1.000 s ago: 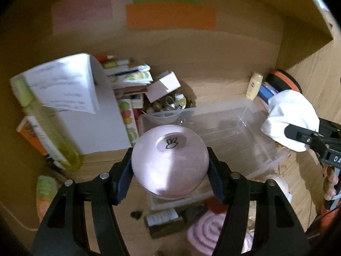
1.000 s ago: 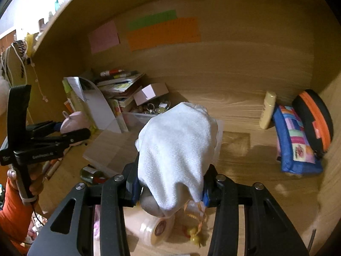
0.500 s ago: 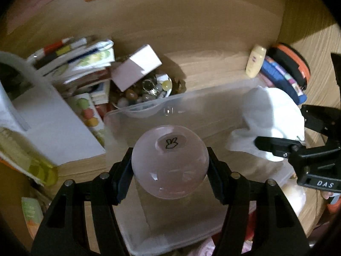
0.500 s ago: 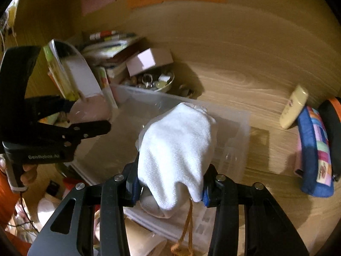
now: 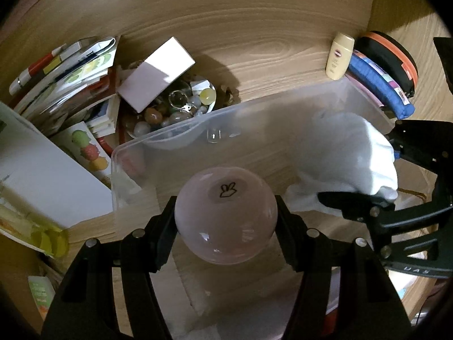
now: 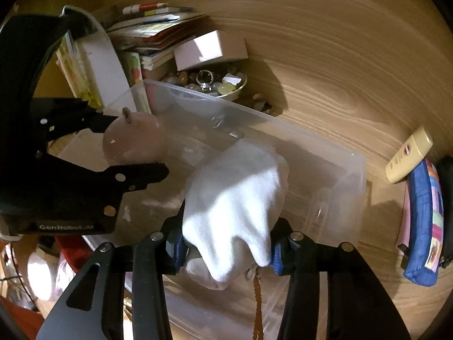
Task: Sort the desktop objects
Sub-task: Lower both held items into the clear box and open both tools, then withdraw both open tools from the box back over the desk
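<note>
Both grippers have come down over the clear plastic bin since the earlier frames, when they hung higher and the coloured papers on the back wall filled the view. Left gripper: its jaws hold the pink round figurine, base up with a small drawn mark, above the bin's left part. Right gripper: its jaws are opening, with the white cloth bundle between the blue pads, over the bin's right part. Behind the bin, toward the desk's back edge, stand a bowl of beads and trinkets with a pale box on it. At the desk's back right corner lie a cream bottle, a blue pouch and a black and orange case.
</note>
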